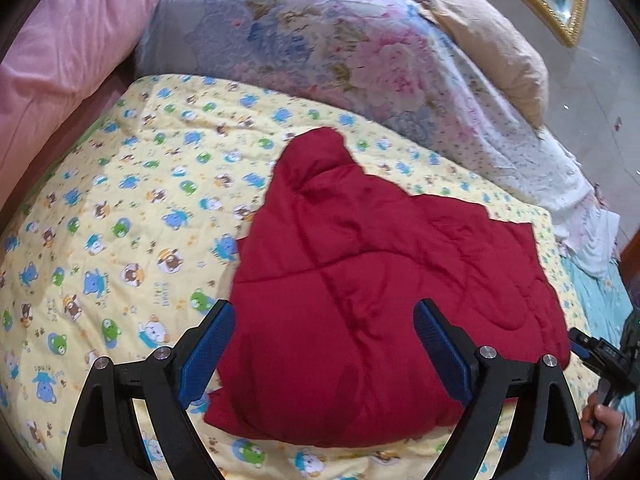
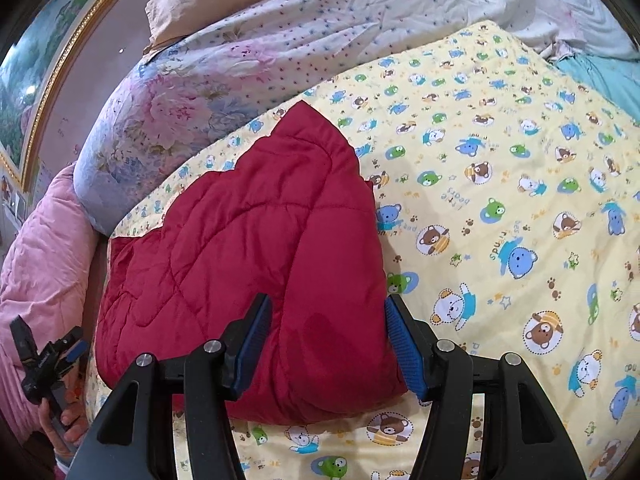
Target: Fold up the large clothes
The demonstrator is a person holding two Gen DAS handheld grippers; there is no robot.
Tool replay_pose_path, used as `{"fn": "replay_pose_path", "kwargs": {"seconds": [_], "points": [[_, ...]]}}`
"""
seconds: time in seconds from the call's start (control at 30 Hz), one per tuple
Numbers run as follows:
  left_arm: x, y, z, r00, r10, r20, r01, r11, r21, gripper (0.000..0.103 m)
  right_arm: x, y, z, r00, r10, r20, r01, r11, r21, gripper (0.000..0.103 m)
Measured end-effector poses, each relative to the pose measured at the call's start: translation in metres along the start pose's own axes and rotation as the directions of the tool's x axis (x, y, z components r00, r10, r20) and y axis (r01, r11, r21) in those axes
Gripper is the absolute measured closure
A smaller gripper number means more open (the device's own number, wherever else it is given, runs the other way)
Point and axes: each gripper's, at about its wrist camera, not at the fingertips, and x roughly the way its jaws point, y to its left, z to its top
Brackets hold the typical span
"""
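Your red quilted garment [image 1: 360,300] lies folded on the bear-print sheet [image 1: 120,220], so its inner layers are hidden, and you cannot tell which piece of clothing it is. Right of the garment in the left wrist view, your right hand [image 1: 604,424] and the right gripper [image 1: 592,354] are cut off by the picture's edge, its jaws too small to read. Beyond the garment, the gold picture frame [image 2: 60,60] runs off the edge, its painting blurred.
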Motion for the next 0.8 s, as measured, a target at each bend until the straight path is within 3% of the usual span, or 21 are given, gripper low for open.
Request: {"fn": "replay_pose_path", "kwargs": {"seconds": [0.23, 0.47, 0.67, 0.8], "points": [[0.001, -0.014, -0.008, 0.998, -0.065, -0.003, 0.065, 0.995, 0.070, 0.012, -0.013, 0.020, 0.003, 0.999, 0.004, 0.054, 0.000, 0.998, -0.064, 0.042], [0.025, -0.048, -0.022, 0.990, -0.109, -0.088, 0.122, 0.978, 0.169, 0.012, 0.018, 0.104, -0.003, 0.994, 0.100, -0.047, -0.110, 0.941, -0.319, 0.043], [0.050, -0.049, -0.020, 0.987, -0.069, -0.142, 0.098, 0.972, 0.212, 0.012, 0.066, 0.134, -0.009, 0.990, 0.055, -0.130, -0.106, 0.895, -0.433, 0.042], [0.068, -0.050, -0.010, 0.989, -0.022, -0.147, 0.055, 0.973, 0.226, 0.012, 0.093, 0.128, 0.006, 0.987, 0.016, -0.157, -0.079, 0.912, -0.402, 0.043]]}}
